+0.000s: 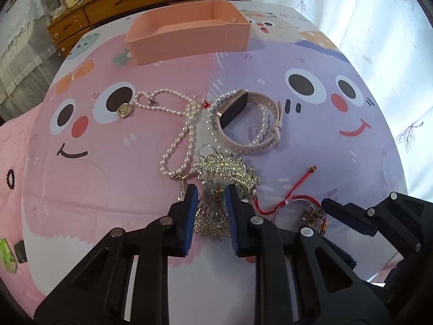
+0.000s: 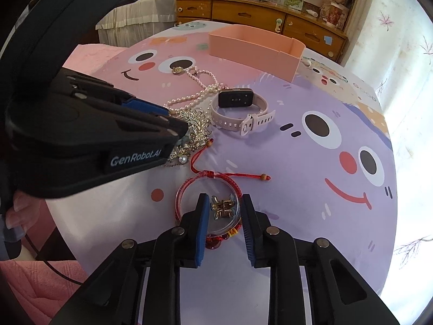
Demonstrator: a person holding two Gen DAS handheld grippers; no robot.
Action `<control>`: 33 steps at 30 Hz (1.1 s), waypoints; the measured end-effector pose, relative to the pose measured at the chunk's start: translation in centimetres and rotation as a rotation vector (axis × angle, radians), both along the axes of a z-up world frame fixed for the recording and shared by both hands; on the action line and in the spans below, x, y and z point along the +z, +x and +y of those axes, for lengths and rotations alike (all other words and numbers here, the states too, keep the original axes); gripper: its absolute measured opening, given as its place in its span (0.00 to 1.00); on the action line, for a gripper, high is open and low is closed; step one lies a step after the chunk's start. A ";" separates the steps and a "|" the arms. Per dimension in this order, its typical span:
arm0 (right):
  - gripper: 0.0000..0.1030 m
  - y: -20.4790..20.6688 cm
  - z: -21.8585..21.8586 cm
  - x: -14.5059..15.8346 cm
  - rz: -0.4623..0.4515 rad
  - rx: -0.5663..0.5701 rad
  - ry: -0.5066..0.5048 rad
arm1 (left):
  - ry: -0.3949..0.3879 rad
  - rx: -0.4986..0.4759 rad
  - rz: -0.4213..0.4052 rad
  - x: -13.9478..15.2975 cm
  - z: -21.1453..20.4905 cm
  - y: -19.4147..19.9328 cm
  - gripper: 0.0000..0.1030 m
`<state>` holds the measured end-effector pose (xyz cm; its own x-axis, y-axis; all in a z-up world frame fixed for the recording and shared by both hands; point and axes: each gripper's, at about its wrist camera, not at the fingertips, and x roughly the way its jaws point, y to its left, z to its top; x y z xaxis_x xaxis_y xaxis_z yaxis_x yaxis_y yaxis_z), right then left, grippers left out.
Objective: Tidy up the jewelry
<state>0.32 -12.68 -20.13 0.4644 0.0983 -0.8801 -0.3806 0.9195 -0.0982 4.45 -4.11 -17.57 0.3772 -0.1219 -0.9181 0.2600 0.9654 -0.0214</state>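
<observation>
left gripper (image 1: pixel 210 189) pads straddle the silver hair comb (image 1: pixel 224 173), contact unclear; right gripper (image 2: pixel 224 199) jaws stand apart around a small gold clip (image 2: pixel 222 207) inside the red bracelet (image 2: pixel 186 189).

A silver rhinestone leaf hair comb (image 1: pixel 216 178) lies near a white pearl necklace (image 1: pixel 178 135) and pink-strapped smartwatch (image 1: pixel 243 119). A red cord bracelet (image 2: pixel 208 178) rings small gold clips (image 2: pixel 222 207). Beyond sits an open pink plastic tray (image 1: pixel 189 43).
</observation>
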 end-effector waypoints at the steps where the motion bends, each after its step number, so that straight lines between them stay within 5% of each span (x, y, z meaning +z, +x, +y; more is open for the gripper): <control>1: 0.20 0.0 0.0 -0.1 0.005 0.004 -0.002 | 0.005 -0.003 0.004 -0.2 0.0 0.0 0.18; 12: 0.19 -0.8 -0.2 -0.1 0.006 0.009 0.009 | 0.074 -0.054 -0.039 -0.3 -1.2 -0.5 0.09; 24: 0.19 -0.7 -0.2 2.0 0.011 -0.001 0.068 | 0.013 -0.072 -0.042 2.0 0.0 -1.5 0.09; 33: 0.19 2.1 0.9 6.5 -0.055 0.005 0.127 | -0.044 -0.093 -0.056 6.6 1.4 0.0 0.09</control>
